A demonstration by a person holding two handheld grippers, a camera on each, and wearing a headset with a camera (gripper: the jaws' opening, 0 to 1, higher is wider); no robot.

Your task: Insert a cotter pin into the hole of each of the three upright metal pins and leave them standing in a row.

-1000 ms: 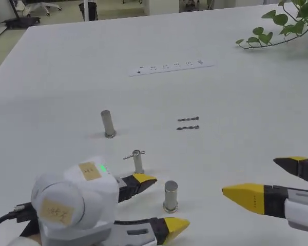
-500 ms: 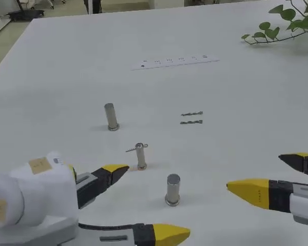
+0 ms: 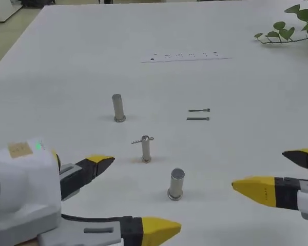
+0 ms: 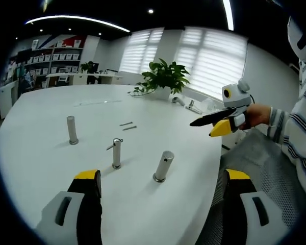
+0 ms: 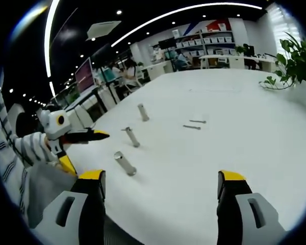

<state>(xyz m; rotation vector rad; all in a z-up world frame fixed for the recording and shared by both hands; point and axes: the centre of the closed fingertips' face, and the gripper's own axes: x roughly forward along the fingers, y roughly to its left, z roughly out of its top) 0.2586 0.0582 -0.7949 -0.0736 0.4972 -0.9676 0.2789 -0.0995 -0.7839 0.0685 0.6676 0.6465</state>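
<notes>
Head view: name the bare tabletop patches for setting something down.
Bare: between the white power strip and the two loose metal cotter pins, and right of them. Crowded: around the three upright silver metal pins.

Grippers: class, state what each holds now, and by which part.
Nothing is held. The left gripper and right gripper both stand open with nothing between their jaws; two loose cotter pins lie on the table.

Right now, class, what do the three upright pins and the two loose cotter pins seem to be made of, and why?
Upright pins: apparently metal, grey with a soft sheen. Loose cotter pins: probably metal wire, grey and thin; too small to confirm.
</notes>
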